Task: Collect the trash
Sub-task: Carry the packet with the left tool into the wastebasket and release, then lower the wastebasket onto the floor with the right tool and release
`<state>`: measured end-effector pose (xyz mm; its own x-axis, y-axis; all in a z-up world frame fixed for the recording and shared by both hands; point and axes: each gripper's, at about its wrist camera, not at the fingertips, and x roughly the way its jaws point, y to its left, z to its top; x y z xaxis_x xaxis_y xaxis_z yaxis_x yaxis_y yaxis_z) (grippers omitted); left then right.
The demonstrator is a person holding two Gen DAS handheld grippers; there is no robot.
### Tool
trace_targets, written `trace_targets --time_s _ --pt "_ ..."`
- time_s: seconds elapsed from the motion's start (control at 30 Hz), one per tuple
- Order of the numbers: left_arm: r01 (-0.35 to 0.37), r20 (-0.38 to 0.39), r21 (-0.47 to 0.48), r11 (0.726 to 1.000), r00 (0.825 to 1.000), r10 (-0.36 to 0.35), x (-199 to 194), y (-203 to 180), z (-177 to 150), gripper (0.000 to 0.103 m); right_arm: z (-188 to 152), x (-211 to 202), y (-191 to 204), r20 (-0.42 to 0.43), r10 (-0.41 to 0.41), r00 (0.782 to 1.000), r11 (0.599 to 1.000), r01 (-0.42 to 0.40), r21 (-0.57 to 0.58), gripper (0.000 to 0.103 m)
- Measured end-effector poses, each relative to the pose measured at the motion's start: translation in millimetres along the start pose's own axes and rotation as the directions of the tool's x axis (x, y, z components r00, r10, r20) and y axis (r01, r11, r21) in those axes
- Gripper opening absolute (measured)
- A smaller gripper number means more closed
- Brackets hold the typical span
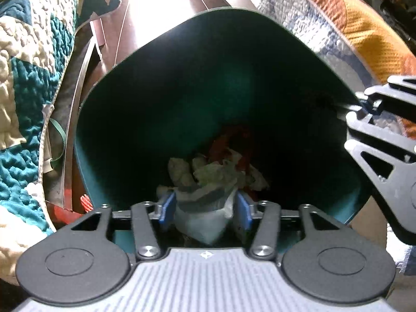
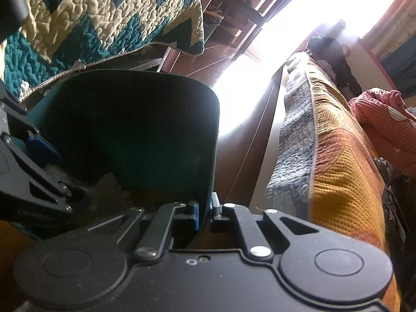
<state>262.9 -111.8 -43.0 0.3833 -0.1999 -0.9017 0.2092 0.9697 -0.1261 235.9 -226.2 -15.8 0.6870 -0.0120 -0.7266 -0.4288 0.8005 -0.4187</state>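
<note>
Green bin [image 1: 161,98], crumpled tissue [image 1: 202,215] inside

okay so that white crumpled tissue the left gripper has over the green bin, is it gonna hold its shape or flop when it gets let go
Probably floppy: the white tissue sags in soft folds between the left gripper's blue pads. It looks light for its size, thin and crumpled, so it should drop slowly. It will likely settle loosely on the trash pile in the green bin rather than roll.
</note>
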Motion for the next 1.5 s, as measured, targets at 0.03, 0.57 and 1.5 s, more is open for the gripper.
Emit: trace_targets --time_s 0.03,0.57,1.5 --pt "-0.001 0.012 0.005 1.0 1.0 0.001 -3.5 0.4 -0.6 0.06 0.0 0.3 -0.5 0.0 0.0 1.0 1.0 0.0 0.002 0.006" --pt "0.047 0.243 0.09 0.995 0.968 -0.068 -95.5 1.8 -45.3 0.083 1.7 -0.6 1.6 0.002 0.004 1.0 1.0 -0.004 -0.007 0.007" --pt "0.031 0.204 0.003 1.0 0.979 -0.031 -85.0 27.1 -75.8 0.083 -10.8 -2.5 9.0 -0.083 -0.011 0.997 0.991 -0.001 -0.134 0.015"
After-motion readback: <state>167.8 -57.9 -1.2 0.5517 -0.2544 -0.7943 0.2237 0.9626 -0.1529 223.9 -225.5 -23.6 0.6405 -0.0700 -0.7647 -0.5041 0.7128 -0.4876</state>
